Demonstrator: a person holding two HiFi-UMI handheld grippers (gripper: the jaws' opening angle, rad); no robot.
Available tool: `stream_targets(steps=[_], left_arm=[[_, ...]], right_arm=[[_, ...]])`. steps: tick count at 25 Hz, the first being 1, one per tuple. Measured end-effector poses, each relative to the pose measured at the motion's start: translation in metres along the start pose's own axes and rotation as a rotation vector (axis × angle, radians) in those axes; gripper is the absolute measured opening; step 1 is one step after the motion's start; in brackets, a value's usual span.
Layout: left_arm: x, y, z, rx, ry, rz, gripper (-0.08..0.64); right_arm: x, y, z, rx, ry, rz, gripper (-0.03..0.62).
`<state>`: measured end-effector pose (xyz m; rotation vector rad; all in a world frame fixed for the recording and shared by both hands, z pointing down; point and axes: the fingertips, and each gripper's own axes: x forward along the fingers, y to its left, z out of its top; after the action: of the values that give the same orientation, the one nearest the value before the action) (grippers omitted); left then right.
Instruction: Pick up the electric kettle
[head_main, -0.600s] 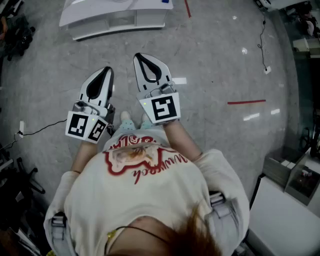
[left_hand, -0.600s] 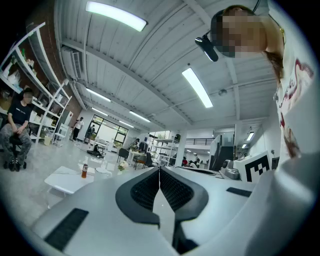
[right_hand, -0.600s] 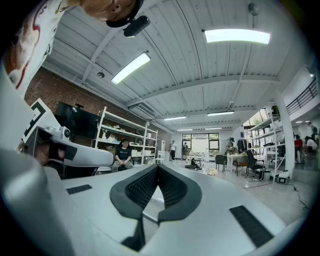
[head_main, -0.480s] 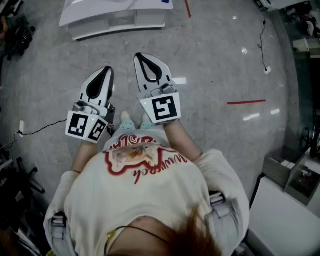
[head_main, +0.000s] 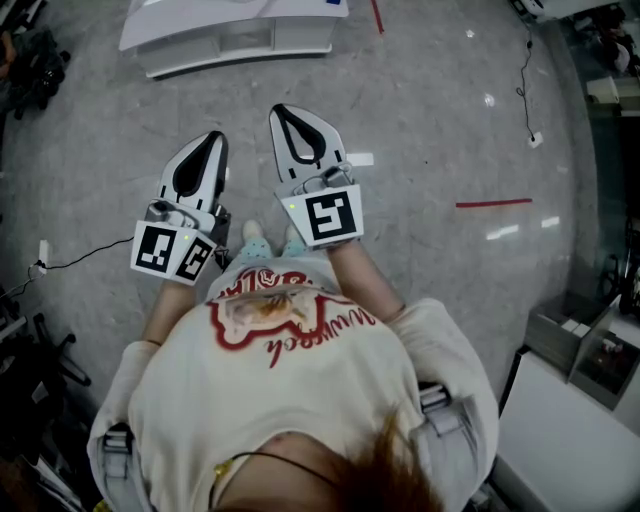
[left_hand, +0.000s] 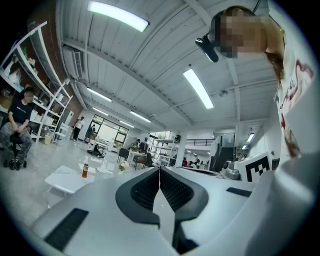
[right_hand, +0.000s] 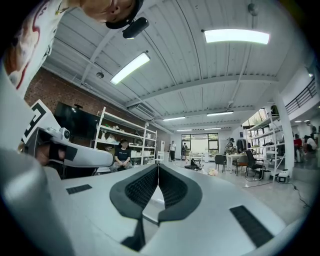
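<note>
the electric kettle shows in no view. two tools, both with jaws pressed together and holding nothing: left tool (head_main: 211, 138) and right tool (head_main: 281, 111), side by side over the grey floor (head_main: 450, 120). ahead is one white low stand (head_main: 230, 40); two red tape strips (head_main: 493, 204) lie on the floor.

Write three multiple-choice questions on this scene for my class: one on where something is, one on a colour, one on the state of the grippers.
1. Where is the white low table relative to the person?
A) ahead B) behind C) at the right side
2. What colour is the tape strip on the floor?
A) blue B) red C) yellow
3. How do the jaws of the left gripper and the right gripper stand?
A) wide apart B) shut on a kettle C) shut, nothing between

Answers: 1 A, it lies beyond the jaw tips in the head view. 2 B, it shows red on grey. 3 C, each gripper view shows the pads meeting, empty.
</note>
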<state>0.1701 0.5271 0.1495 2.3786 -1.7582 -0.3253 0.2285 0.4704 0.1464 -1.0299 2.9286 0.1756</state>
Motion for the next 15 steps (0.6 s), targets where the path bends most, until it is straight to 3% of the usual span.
stream_targets(steps=[4,15], left_arm=[[-0.004,0.01,0.001,0.002,0.008,-0.004,0.014],[-0.015,0.054,0.009,0.008,0.006,-0.016,0.012]], right_arm=[[0.004,0.002,0.0,0.055,-0.028,-0.005,0.017],[0.036,0.011,0.0,0.05,-0.052,-0.077,0.017]])
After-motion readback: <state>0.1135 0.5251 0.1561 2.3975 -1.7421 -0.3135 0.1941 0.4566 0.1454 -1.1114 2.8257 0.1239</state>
